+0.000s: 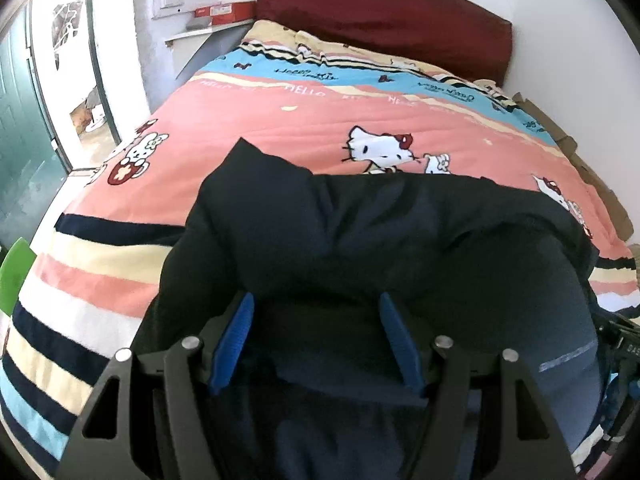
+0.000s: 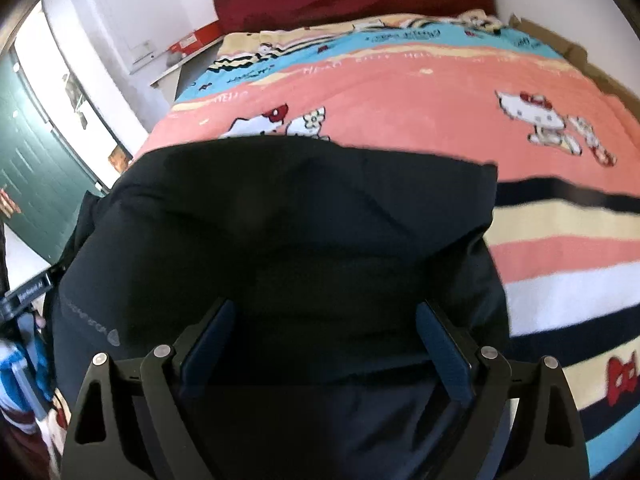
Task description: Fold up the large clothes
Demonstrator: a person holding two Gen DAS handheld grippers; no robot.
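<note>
I am hovering both tongs spread over the black jacket (image 1: 360, 240), pinching nothing: left gripper (image 1: 316, 344), right gripper (image 2: 326, 352). Jacket is lying bunched on the quilt (image 1: 280, 120), its far edge toward 12 o'clock. Judging mid-fold; next I need to pinch the near hem.

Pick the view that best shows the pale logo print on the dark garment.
Left wrist: the pale print sits lit on the dark garment, a clear strip at right. Right wrist shows print too, but dim, curved and unreadable near the left edge.
</note>
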